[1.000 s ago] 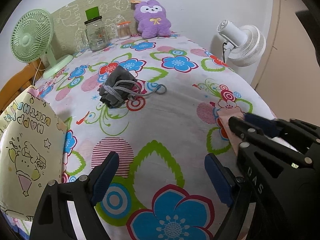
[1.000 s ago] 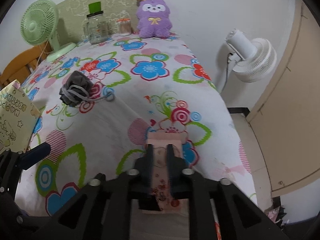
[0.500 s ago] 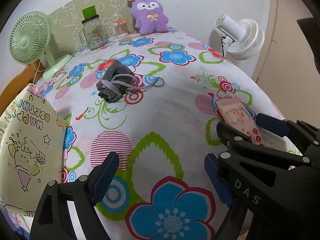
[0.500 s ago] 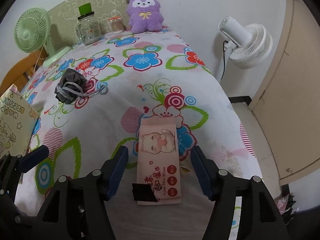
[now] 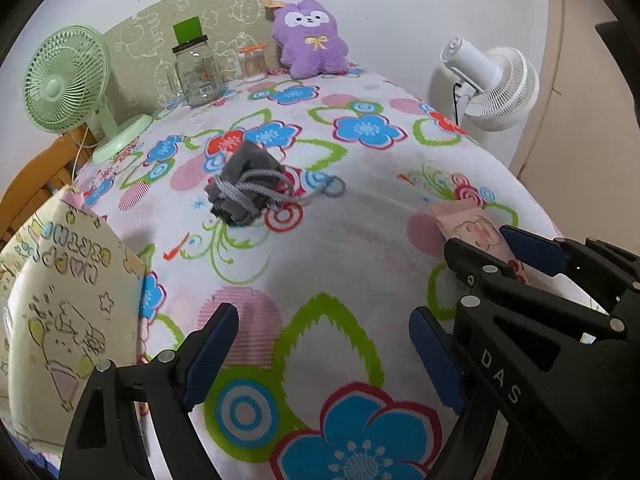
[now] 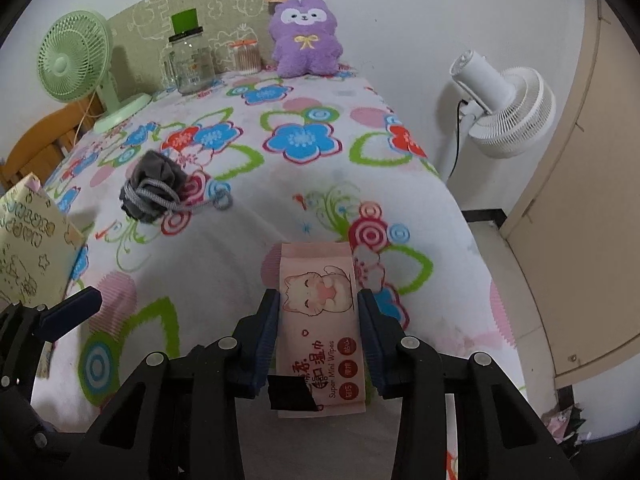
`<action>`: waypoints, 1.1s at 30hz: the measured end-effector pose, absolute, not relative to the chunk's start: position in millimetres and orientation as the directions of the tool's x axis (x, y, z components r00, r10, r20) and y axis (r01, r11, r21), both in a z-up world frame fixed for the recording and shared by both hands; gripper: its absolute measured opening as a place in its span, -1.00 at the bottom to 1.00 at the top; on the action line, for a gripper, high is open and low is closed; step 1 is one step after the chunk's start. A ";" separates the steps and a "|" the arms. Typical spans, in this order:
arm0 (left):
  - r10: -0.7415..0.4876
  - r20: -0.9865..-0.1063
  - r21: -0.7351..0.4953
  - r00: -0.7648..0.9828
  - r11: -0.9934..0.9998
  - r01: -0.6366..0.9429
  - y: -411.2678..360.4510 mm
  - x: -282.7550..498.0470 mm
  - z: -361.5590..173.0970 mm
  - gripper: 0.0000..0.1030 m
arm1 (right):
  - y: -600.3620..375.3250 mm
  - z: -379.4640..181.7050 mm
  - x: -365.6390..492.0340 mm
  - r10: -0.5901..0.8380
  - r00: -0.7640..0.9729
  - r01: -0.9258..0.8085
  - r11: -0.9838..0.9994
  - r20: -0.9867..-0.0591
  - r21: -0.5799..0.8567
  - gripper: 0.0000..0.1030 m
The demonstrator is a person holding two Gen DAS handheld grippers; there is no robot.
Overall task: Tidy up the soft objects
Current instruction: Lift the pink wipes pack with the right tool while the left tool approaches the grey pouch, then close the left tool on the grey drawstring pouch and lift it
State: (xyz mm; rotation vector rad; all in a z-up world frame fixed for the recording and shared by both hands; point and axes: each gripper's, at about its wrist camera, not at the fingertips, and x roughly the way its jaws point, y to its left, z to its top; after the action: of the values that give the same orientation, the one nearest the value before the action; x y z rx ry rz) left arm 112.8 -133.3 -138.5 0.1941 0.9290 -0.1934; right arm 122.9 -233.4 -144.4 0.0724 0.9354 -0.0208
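A pink pack of wet wipes (image 6: 316, 280) with a cat print lies flat on the flowered bedspread (image 6: 224, 264). My right gripper (image 6: 319, 300) straddles it. Its jaws are closing, and the blue pads meet the pack's two long edges. In the left wrist view the same pack (image 5: 468, 224) shows between the right gripper's fingers (image 5: 520, 240). My left gripper (image 5: 322, 320) hangs open over bare bedspread, with nothing between its pads. A grey drawstring pouch (image 5: 244, 192) lies mid-bed, apart from both grippers. A purple plush toy (image 5: 312, 40) sits at the far wall.
A yellow birthday gift bag (image 5: 60, 300) stands at the near left edge. A green fan (image 5: 68, 80), a glass jar (image 5: 196, 72) and a swab container (image 5: 252, 62) line the far end. A white fan (image 6: 504, 108) stands on the floor to the right of the bed.
The right gripper pinched the pack a second ago, then spread wide and left it flat. Now its jaws have narrowed onto the pack's sides. The left gripper has stayed open and still.
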 end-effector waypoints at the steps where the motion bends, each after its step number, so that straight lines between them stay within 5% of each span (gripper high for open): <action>1: -0.079 -0.804 0.084 0.589 0.966 0.244 -133.2 114.9 -136.0 0.71 | -233.2 -142.2 124.5 0.015 0.597 0.047 0.998 -0.802 0.053 -0.19; 33: -0.026 -0.743 0.054 0.669 0.994 0.099 -120.4 204.7 -111.9 0.72 | -221.6 -104.9 215.9 0.055 0.682 0.007 0.997 -0.729 0.082 -0.19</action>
State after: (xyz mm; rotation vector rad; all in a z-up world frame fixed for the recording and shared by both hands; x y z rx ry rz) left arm 204.7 -120.4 -111.9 0.0929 0.8353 -0.0709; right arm 215.9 -221.6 -104.9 0.0805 0.8204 0.0268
